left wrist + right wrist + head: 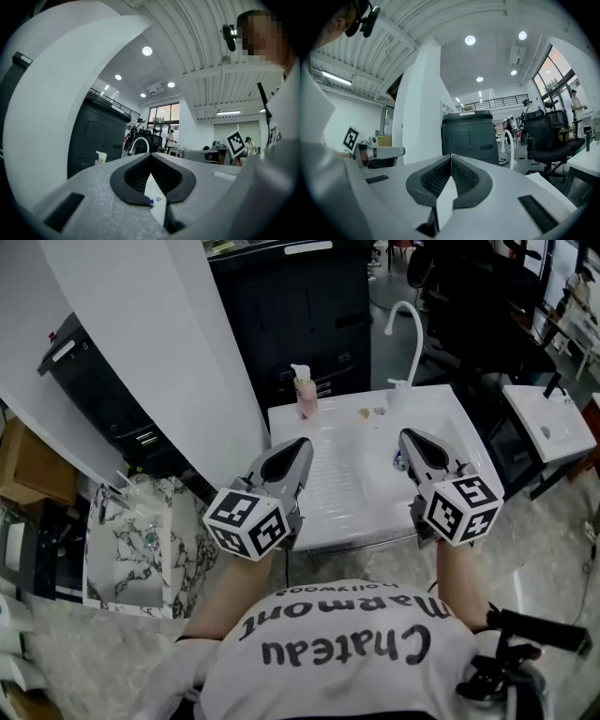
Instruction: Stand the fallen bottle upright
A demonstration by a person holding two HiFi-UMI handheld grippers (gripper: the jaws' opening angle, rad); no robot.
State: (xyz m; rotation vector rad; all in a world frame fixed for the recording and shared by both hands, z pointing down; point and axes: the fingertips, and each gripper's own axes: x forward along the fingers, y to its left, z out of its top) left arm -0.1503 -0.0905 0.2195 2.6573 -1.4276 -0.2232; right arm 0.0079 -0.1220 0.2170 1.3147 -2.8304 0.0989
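A pink bottle (304, 395) with a white pump top stands upright at the back left corner of the white sink unit (337, 521). It shows small and far off in the left gripper view (101, 157). My left gripper (298, 448) hovers over the unit's left side, well short of the bottle, shut and empty, with its tips meeting (151, 154). My right gripper (405, 437) hangs over the basin on the right, also shut with nothing in it (451, 155). Both point level toward the back.
A white faucet (405, 329) arches over the back right of the sink. Small bits (364, 412) lie near it and a small item (398, 462) sits in the basin. Behind stands a black cabinet (291, 306), left a white pillar (141, 334) and marble basin (122, 540), right another sink (548, 423).
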